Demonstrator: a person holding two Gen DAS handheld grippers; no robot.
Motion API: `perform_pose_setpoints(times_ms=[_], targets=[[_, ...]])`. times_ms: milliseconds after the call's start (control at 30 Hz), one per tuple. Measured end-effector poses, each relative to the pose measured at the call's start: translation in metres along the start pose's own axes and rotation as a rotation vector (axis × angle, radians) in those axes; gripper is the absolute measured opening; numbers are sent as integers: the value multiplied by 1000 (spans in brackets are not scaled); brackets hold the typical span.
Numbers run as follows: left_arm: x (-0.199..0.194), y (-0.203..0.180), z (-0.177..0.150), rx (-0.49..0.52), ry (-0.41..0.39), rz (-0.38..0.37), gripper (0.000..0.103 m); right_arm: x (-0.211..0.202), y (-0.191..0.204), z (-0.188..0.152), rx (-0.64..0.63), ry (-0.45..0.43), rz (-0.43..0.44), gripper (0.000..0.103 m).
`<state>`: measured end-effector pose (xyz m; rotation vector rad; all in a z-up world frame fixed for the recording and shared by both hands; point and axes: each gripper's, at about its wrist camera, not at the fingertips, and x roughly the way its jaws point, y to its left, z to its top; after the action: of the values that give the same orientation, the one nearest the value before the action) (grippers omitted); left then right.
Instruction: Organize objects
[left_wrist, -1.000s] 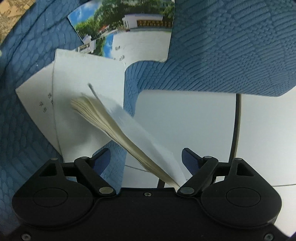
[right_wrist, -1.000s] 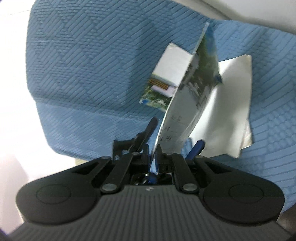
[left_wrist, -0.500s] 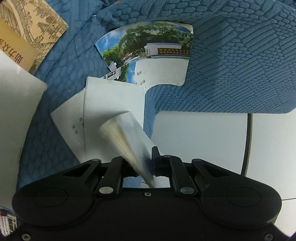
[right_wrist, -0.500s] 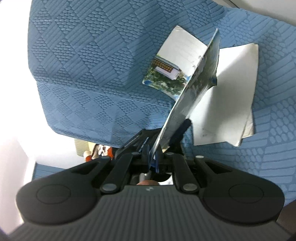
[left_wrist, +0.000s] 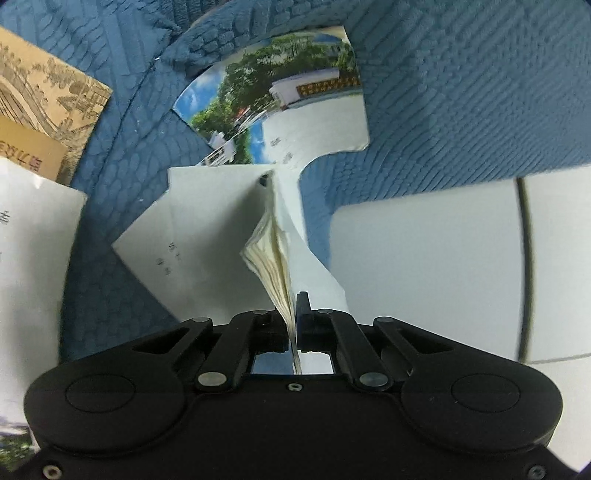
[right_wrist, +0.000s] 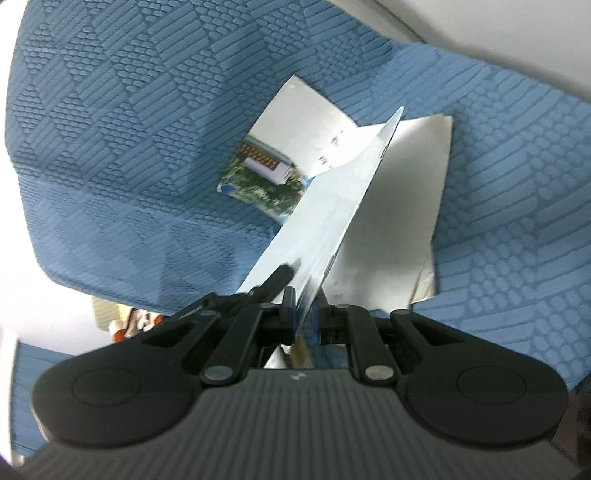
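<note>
A pile of booklets lies on a blue textured cloth (left_wrist: 461, 92). My left gripper (left_wrist: 293, 314) is shut on the corner of a white booklet (left_wrist: 280, 258); its cream pages fan out and it stands on edge over another white booklet (left_wrist: 207, 236). Behind them lies a booklet with a photo cover (left_wrist: 295, 110) of trees and a building. My right gripper (right_wrist: 301, 314) holds a glossy thin booklet (right_wrist: 325, 229), tilted on edge above the white booklets (right_wrist: 406, 221) and the photo booklet (right_wrist: 280, 173). Its jaws are starting to open, with the booklet still between them.
A brown illustrated book (left_wrist: 48, 99) and a white sheet (left_wrist: 33, 277) lie at the left. The bare white tabletop (left_wrist: 424, 277) shows beyond the cloth's edge at the right. The cloth (right_wrist: 129, 129) drapes over the table's edge on the left of the right wrist view.
My left gripper closed on the white booklet's corner and turned it up on edge. My right gripper sank toward the pile, and its booklet leaned flatter, its pale side now showing.
</note>
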<state>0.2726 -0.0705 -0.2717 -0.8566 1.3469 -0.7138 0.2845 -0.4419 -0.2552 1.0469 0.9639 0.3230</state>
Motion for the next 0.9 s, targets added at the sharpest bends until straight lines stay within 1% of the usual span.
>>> perform_pose_setpoints(times_ms=[100, 200, 333, 400, 533, 667, 833, 900], targets=[[-3, -10, -6, 67, -6, 65, 3, 3, -3, -1, 1, 2, -28, 14], [-9, -13, -12, 90, -7, 75, 3, 3, -6, -4, 12, 8, -44, 14], [-20, -13, -22, 86, 0, 67, 4, -4, -4, -5, 1, -2, -34, 14], [-28, -17, -28, 94, 3, 69, 5, -7, -2, -7, -11, 0, -34, 14], [-47, -25, -38, 119, -4, 55, 5, -18, 7, -12, -37, 4, -7, 13], [-70, -36, -47, 147, -30, 33, 6, -30, 21, -17, -61, 0, 24, 13], [-104, -47, -59, 189, -77, 15, 7, -38, 40, -22, -84, 18, 55, 13], [-116, -49, -62, 187, -99, 5, 7, -40, 51, -25, -106, 27, 68, 13]])
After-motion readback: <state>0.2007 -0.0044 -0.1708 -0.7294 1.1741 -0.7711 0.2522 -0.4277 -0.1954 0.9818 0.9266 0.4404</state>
